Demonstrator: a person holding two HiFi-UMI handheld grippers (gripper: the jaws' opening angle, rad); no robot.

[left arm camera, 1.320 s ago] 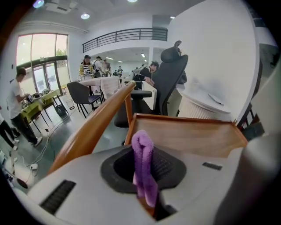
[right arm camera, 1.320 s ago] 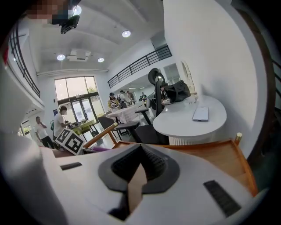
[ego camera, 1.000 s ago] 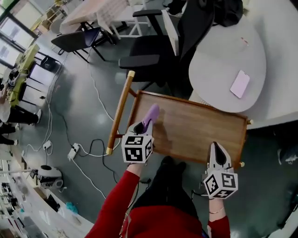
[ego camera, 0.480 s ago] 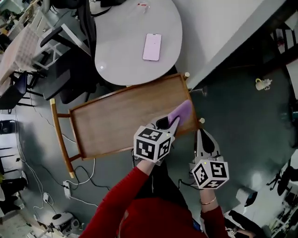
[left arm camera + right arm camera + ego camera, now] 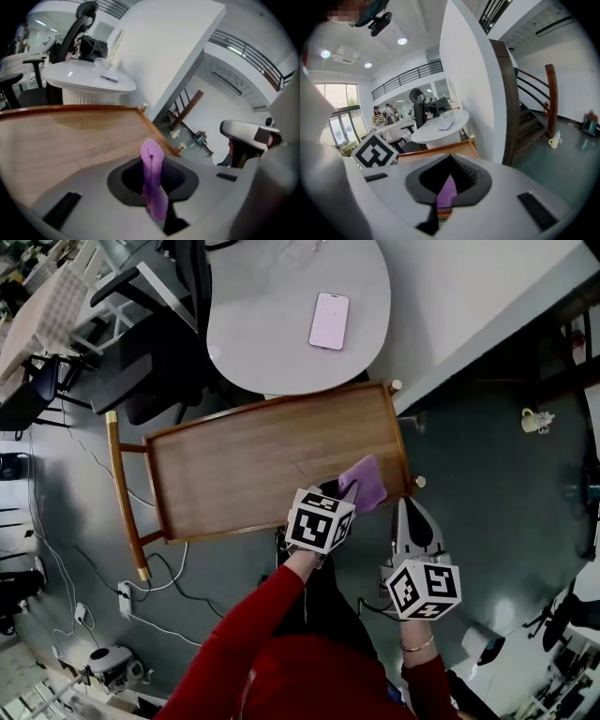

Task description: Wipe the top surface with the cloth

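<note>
Overhead, in the head view, the purple cloth (image 5: 366,482) lies at the right end of the wooden table (image 5: 244,465), just inside its raised rim, in the centre-right of the frame. The left hand-held gripper (image 5: 339,493) is clenched on the cloth's near edge, and the rest spreads flat on the wood. The right hand-held gripper (image 5: 410,519) hangs off the table's lower right corner, over the floor, apart from the cloth. A white round table (image 5: 272,334) with a phone (image 5: 329,321) on it stands at the top of the frame.

Next, the left gripper view shows the jaws pressed together on a doubled fold of the cloth, which stands up between them as a soft loop, with the wooden top stretching away to the left.

Last, the right gripper view shows those jaws drawn together on nothing – only a sliver of purple and wood shows beyond them.

Judging by that fold, the cloth is light, limp and plush. It probably takes any shape and needs a firm pinch on a bunched edge, so that a free flap drags flat – a loose hold would likely let it slip out against the rim.
</note>
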